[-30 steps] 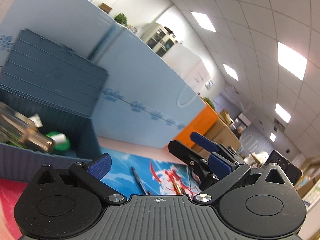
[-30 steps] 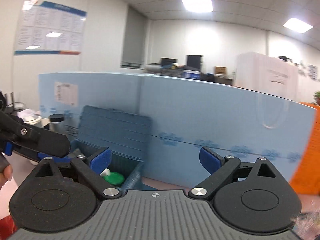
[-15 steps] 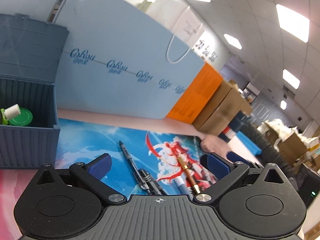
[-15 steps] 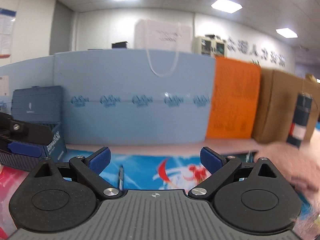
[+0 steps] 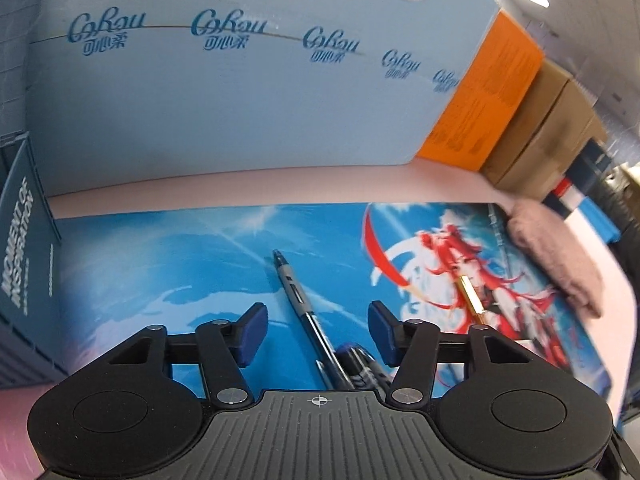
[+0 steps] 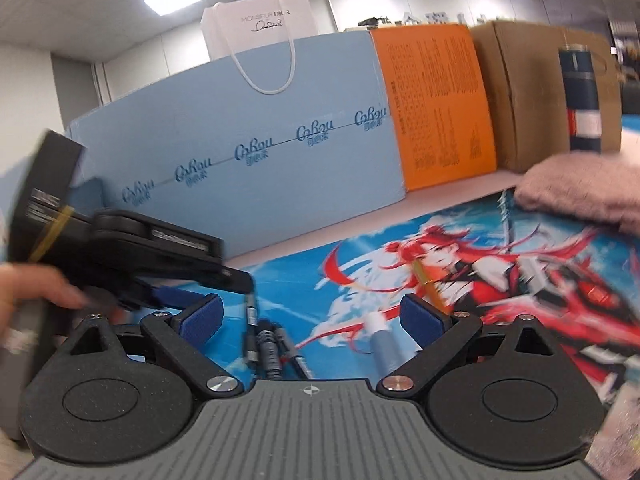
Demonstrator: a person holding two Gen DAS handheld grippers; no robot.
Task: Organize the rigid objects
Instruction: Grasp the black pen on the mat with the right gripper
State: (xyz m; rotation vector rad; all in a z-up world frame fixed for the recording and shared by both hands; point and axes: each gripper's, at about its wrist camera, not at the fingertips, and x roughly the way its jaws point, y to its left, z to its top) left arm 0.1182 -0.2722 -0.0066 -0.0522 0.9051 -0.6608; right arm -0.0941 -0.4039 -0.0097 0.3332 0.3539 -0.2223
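Note:
Several pens lie on a blue anime desk mat [image 5: 160, 264]. A black-and-grey pen [image 5: 294, 292] runs between the fingers of my left gripper [image 5: 316, 334]. Those jaws are closing, with the blue pads still apart from the pen. A second dark pen [image 5: 360, 364] lies just right of it, and a gold pen [image 5: 472, 300] sits further right. My right gripper [image 6: 312, 316] hangs open over dark pens [image 6: 264, 340] and a grey-blue pen with a white tip [image 6: 382, 346]. The left gripper's body [image 6: 160, 256] shows at the left of the right wrist view.
An open slate-blue storage box [image 5: 24, 272] stands at the mat's left end. A light blue foam board [image 5: 240, 112], an orange box [image 5: 480, 100] and cardboard boxes [image 6: 532, 92] wall off the back. A pink cloth [image 5: 556, 252] lies at the mat's right. A dark bottle [image 6: 580, 96] stands far right.
Both views have swung right from the storage box and sunk toward the mat. The left gripper's fingers have drawn closer together around the pen. The right gripper has stayed wide.

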